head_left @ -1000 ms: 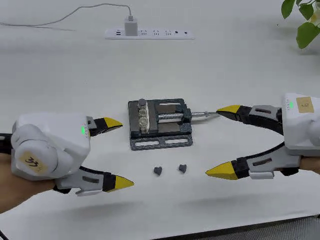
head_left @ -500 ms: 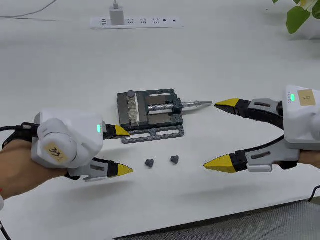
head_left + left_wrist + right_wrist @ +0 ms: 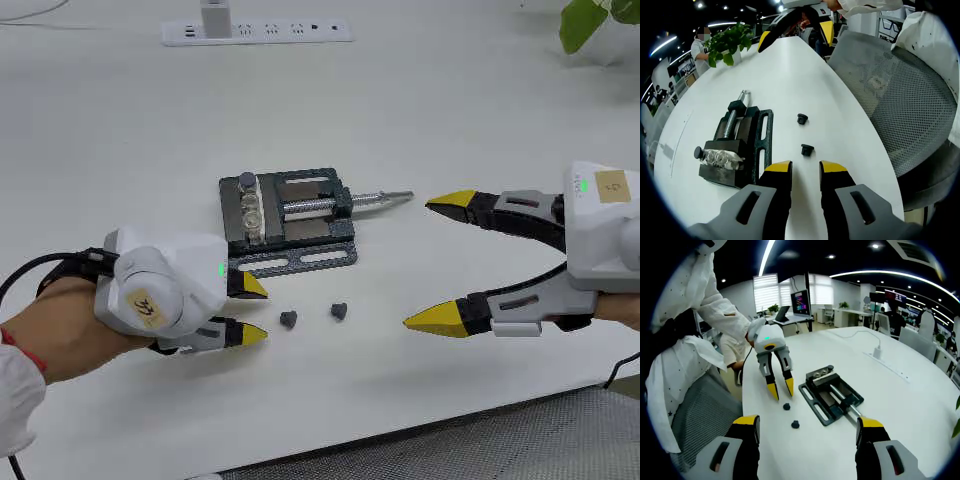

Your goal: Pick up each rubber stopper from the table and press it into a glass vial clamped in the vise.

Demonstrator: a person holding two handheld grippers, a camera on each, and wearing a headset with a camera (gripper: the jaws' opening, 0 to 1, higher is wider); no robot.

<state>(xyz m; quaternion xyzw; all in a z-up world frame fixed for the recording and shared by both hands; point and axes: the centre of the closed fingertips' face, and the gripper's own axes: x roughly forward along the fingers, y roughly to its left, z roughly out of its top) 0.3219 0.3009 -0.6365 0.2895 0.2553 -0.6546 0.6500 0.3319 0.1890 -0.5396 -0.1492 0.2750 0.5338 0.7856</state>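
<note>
Approach to the first loose stopper is the step in hand, as I judge it. Two rubber stoppers (image 3: pixel 339 311) lie near each other on the white table (image 3: pixel 450 110), at about 6 o'clock from the vise (image 3: pixel 300 225) in the head view. The vise clamps a row of glass vials (image 3: pixel 250 210). The vial at the 12 o'clock end carries a dark cap, seemingly a stopper already seated. The others look open, though they are small.

The left hand-held gripper (image 3: pixel 256 310) is only slightly open, with a narrow gap between its yellow tips, and grips nothing. The nearer stopper (image 3: pixel 806 149) sits just ahead of that gap at 12 o'clock in the left gripper view, apart from both tips. The right hand-held gripper (image 3: pixel 430 262) is spread wide and empty, well apart from the stoppers at their 3 o'clock.

To do this well, the left jaws should go forward low over the table until the stopper lies centred between the tips. They should then close on its wider head, leaving the plug end free. It is small and rubbery, so an off-centre pinch would likely flick it away or tilt it. Which way up it lies is too small to tell, so that is worth checking before the carry. At the vise, come down straight over an open vial and press along its axis, since sideways force could crack the glass
</note>
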